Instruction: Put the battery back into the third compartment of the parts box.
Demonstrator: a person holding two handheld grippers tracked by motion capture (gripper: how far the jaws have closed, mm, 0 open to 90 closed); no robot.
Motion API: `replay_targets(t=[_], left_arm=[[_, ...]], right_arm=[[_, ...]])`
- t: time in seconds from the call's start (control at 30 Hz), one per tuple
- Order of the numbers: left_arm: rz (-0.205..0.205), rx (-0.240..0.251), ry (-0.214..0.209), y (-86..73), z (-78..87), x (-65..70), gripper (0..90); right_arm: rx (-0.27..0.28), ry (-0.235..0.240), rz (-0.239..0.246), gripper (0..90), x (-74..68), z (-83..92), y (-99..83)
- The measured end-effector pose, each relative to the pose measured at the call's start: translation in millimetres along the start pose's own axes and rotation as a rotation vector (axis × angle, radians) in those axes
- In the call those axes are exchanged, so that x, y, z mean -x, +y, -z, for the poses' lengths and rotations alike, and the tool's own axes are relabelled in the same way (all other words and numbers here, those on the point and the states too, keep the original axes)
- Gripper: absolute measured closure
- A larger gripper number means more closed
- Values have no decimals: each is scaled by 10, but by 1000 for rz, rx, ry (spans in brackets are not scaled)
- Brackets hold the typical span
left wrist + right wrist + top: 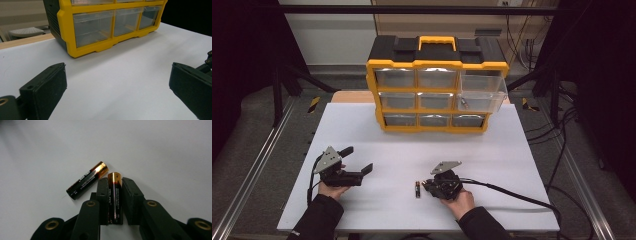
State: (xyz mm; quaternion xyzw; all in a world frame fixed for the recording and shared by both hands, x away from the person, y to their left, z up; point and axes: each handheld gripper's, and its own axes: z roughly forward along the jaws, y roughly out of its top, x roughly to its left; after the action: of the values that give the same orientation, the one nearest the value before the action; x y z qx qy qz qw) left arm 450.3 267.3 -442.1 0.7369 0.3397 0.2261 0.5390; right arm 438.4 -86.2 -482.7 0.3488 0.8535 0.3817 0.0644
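Observation:
In the right gripper view, my right gripper (115,180) is shut on a black and copper AA battery (115,200), which stands lengthwise between the pads with its copper end poking out. A second, matching battery (87,180) lies loose on the white tabletop, slanted just left of the jaws. The high view shows this loose battery (416,189) beside my right gripper (428,186) near the table's front edge. My left gripper (357,159) rests at the front left with its jaws wide apart and nothing between them (116,72).
A yellow and black drawer organizer (435,85) stands at the back of the white table (412,145). Its upper right drawer (482,92) is pulled out. From the left gripper view, the organizer's bottom row (105,22) lies straight ahead.

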Motion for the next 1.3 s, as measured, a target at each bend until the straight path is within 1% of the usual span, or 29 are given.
replay_targets(t=[0.13,0.23,0.37,0.4,0.47,0.57,0.63,0.77,0.87,1.03,1.17,1.3], left_arm=[[0,0,0,0,0,-1,9],[0,0,-1,0,0,-1,9],[0,2,-1,2,4,-3,9],[-1,2,-1,2,4,-3,9],[0,2,-1,2,4,-2,9],[0,1,-1,1,2,-3,9],[-1,1,-1,1,2,-3,9],[0,0,-1,-1,-1,-2,10],[1,0,-1,-1,-2,-3,9],[3,2,-2,-1,0,-5,9],[1,-1,-1,-3,-3,-5,9],[4,0,-1,-4,-4,-6,9]], right_arm=[[-7,6,-11,769,10,1,9],[-9,4,-32,770,7,1,17],[-6,21,-32,771,16,29,37],[-1,19,-22,771,23,44,44],[6,13,-24,771,28,81,62],[22,19,-23,771,30,144,90],[36,25,-15,771,36,181,105],[49,21,-14,771,42,257,136],[59,19,-1,771,52,308,153],[78,4,11,771,67,385,180],[90,0,13,771,77,460,207],[113,-17,28,771,116,564,251]])
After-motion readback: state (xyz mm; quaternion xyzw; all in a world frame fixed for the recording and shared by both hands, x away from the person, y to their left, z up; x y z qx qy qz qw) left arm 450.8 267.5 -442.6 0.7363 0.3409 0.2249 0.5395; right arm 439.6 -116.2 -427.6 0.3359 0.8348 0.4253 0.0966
